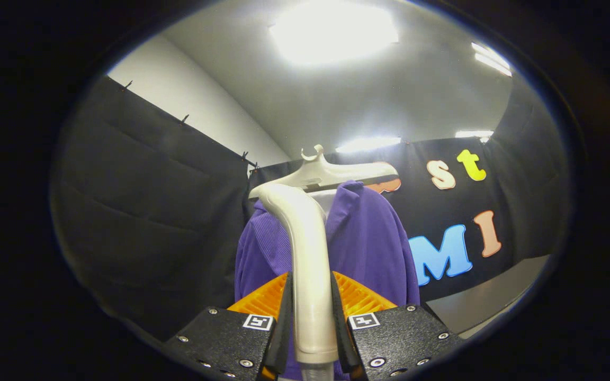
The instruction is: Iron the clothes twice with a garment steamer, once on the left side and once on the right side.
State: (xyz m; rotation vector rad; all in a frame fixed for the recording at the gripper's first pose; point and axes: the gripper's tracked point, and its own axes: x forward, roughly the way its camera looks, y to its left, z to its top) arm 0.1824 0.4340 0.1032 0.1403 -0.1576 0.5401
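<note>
So the purple garment (374, 248) hangs on a pale hanger (337, 174) straight ahead, roughly 12 o'clock from the fingers and beyond them, with the black cloth wall behind it. From one frame I honestly can't tell whether either side has been steamed yet; the fabric looks fairly smooth, but that proves nothing. My guess is it's early or mid-pass, since the steamer's head sits up near the collar, a bit toward 11 o'clock on the shirt, and I can't say if it's touching the cloth.

The white garment steamer (307, 254) runs up from between the fingers, its handle clamped and its neck curving off to 11 o'clock at the top. The gripper (311, 317) is closed down narrow on that handle, both dark pads pressing its sides, orange finger ribs behind.
</note>
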